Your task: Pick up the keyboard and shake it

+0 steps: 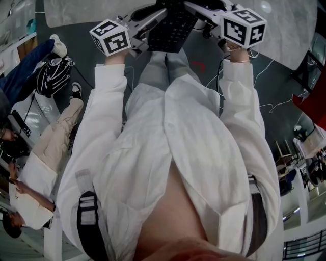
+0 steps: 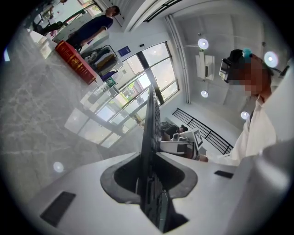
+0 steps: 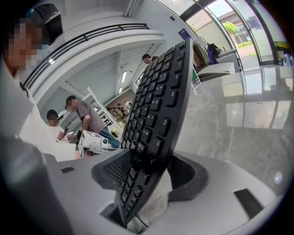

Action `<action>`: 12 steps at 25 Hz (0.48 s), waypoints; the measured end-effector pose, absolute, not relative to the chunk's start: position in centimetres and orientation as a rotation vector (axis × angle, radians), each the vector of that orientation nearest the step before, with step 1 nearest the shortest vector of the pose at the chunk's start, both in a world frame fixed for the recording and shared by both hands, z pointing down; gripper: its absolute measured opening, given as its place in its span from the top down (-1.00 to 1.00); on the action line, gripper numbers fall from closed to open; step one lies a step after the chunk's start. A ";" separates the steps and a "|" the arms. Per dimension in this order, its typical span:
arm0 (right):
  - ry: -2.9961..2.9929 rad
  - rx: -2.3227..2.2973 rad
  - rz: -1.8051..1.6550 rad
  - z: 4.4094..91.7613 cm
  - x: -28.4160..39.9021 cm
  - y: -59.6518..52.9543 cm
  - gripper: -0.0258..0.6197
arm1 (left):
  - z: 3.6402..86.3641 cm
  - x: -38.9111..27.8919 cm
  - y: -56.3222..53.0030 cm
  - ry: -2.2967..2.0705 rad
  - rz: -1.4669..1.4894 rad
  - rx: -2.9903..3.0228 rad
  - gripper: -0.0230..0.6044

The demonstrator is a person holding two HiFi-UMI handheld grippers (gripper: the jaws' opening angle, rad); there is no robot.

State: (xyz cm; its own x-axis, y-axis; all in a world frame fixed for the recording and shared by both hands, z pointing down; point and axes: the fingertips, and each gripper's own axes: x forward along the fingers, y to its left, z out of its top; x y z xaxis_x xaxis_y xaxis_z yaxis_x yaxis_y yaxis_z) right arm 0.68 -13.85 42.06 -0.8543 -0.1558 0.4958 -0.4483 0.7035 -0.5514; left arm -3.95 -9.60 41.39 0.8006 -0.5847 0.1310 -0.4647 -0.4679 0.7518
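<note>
A black keyboard (image 1: 172, 26) hangs in the air in front of the person's body, held at its two ends over the edge of the grey marble table (image 1: 76, 12). My left gripper (image 1: 141, 31) is shut on its left end. In the left gripper view the keyboard (image 2: 149, 133) stands edge-on between the left gripper (image 2: 149, 181) pads. My right gripper (image 1: 205, 16) is shut on the other end. In the right gripper view the keyboard (image 3: 158, 101) is tilted with its keys facing left, pinched in the right gripper (image 3: 151, 176).
Other people (image 1: 30, 168) stand at the left beside a striped bag (image 1: 53, 76). White cables (image 1: 265, 71) trail over the dark floor at the right. The marble tabletop (image 3: 239, 124) lies under the keyboard.
</note>
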 end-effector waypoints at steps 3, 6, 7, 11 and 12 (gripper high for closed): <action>-2.505 0.476 0.941 42.1 0.5 -13.9 0.16 | 41.8 -4.1 -9.6 -0.796 -0.158 2.149 0.63; -2.516 0.459 0.903 42.3 0.2 -13.8 0.16 | 42.4 -4.2 -9.6 -0.813 -0.129 2.150 0.60; -2.517 0.454 0.896 42.3 0.1 -13.8 0.16 | 42.5 -4.3 -9.6 -0.817 -0.125 2.146 0.59; -2.522 0.451 0.880 42.2 0.0 -13.9 0.16 | 42.6 -4.3 -9.6 -0.830 -0.111 2.125 0.58; -2.523 0.450 0.876 42.1 0.0 -13.9 0.16 | 42.6 -4.3 -9.7 -0.832 -0.100 2.121 0.57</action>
State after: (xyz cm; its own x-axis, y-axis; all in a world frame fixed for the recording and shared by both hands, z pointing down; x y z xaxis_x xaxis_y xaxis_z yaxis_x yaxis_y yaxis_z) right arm -0.04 -13.93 42.12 -0.8549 -0.1593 0.4937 -0.4309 0.7479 -0.5049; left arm -4.26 -9.67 42.65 0.7769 -0.5939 0.2093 -0.5273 -0.4321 0.7316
